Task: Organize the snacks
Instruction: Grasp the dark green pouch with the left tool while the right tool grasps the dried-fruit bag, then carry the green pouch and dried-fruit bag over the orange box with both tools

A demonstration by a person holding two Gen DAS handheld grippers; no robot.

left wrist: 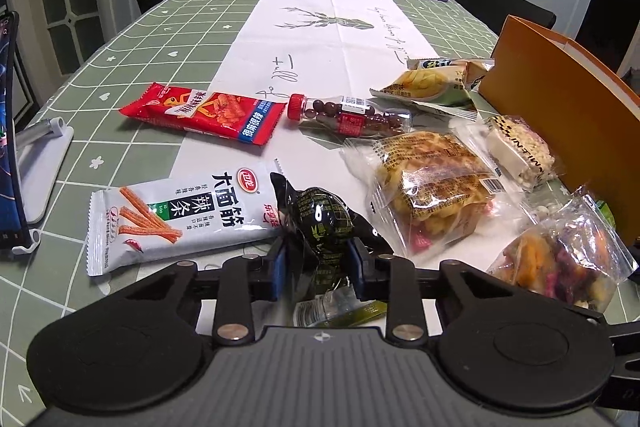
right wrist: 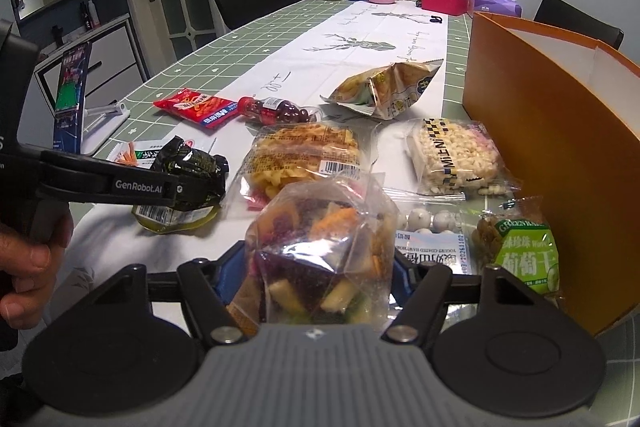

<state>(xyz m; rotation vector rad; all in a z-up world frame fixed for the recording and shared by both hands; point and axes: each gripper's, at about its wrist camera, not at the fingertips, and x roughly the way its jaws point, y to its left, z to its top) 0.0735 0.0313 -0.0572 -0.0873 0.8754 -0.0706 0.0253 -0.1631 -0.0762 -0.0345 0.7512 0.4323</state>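
Green grid-patterned cloth with a white runner covers the worktop (left wrist: 120,39). An open orange box (right wrist: 552,131) stands on the worktop's right side and serves as the landmark.

Snacks lie spread to the left of the orange box. Nearest its wall are a puffed-rice bar (right wrist: 456,155) and a green raisin packet (right wrist: 520,255), both just beside the box. Left of the bar lies a clear-wrapped waffle pastry (left wrist: 432,187). Beyond it, further from the box, lie a chip bag (left wrist: 432,87), a bottle of chocolate balls (left wrist: 348,115), a red snack packet (left wrist: 204,115) and a white spicy-strip packet (left wrist: 172,219).

A clear bag of mixed dried fruit (right wrist: 320,243) sits near the box's front corner. The right tongs (right wrist: 316,283) have their pads pressed against its sides, gripping it.

A black-and-green wrapped snack (left wrist: 320,223) sits well left of the box, beside the white packet. The left tongs (left wrist: 318,267) are clamped on it.

A hand (right wrist: 28,267) holds the left tool's grip.
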